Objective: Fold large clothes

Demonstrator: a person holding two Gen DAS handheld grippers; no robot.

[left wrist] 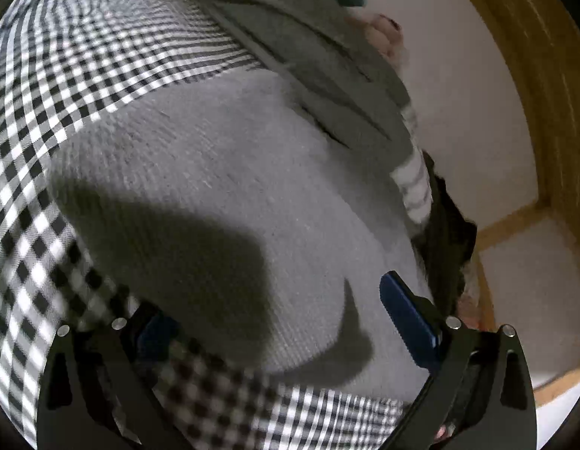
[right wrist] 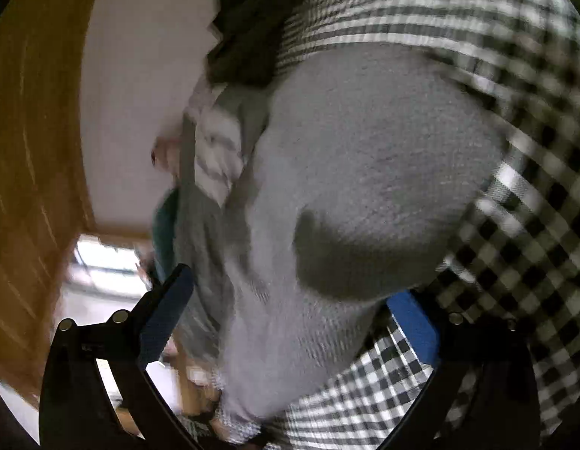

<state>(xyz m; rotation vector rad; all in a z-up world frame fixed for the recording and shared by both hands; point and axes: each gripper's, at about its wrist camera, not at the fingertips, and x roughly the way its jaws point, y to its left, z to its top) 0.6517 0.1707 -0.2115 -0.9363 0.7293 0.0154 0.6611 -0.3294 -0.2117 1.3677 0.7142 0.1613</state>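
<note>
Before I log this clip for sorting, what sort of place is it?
Probably a home bedroom or laundry spot: a grey knitted garment lies on a black-and-white checked cloth, more piled clothes beside it, with a white wall and wooden trim behind.

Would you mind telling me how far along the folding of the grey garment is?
Done: the grey knit garment lies spread on the checked cloth. In hand: nothing; the left gripper and right gripper hover open. Left: no fold shows, and a pile of other clothes waits beside it.
</note>
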